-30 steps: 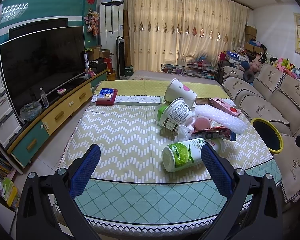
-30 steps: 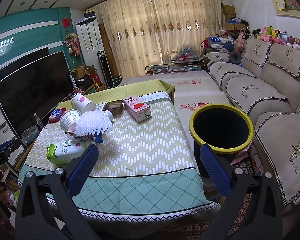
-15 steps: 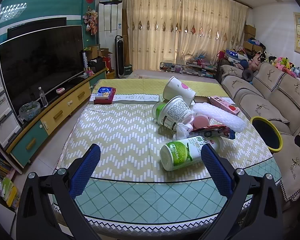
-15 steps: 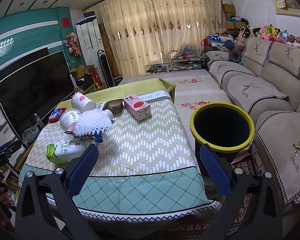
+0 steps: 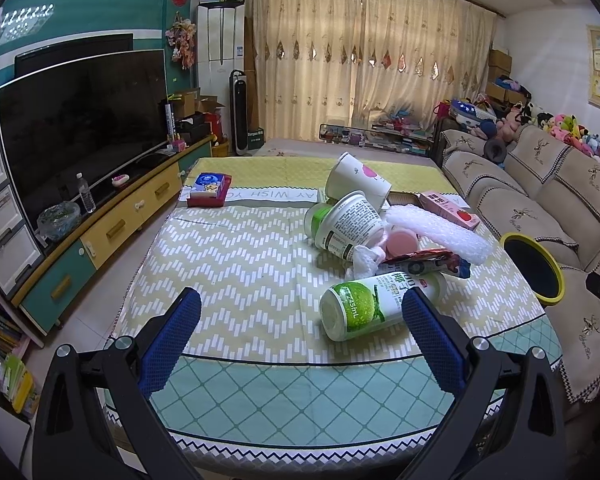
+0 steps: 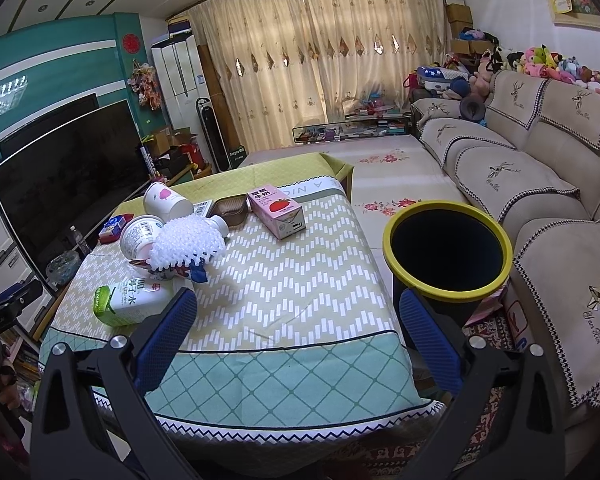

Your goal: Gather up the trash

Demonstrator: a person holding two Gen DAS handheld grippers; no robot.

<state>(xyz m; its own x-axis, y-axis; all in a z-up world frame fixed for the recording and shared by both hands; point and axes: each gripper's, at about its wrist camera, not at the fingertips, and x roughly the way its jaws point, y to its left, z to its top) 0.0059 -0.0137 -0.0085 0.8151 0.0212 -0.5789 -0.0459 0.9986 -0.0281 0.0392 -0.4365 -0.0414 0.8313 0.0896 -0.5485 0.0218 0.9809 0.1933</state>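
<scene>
At the near edge of the bench, the left hand-held gripper hangs w/ jaws spread wide, nothing between them, not touching anything. Right hand-held gripper same story: spread, empty, aimed across the bench's right side w/ the bin just beyond its right finger.

Closest trash to the left one: the green-label bottle, lying on its side, base toward the camera, near the right fingertip but not between the fingers yet. Behind it, a snack wrapper rests partly over the bottle's far end. Further back, the pile: white yogurt tub tipped over, paper cup leaning on it, bubble wrap, pink lid. Pink milk carton lies apart, toward the bench's far right. The yellow-rimmed bin stands on the floor beside the bench's right edge, open top.

Step in hand, prob.: go for the bottle first. To do it well, shift left gripper rightward so the bottle's body sits centred btwn the pads, come in low, close across the round body, not end to end. It's a cylinder and will likely roll, so squeeze square-on. Watch the wrapper; lifting could drag it along. Then carry over to the bin, release above the opening.
</scene>
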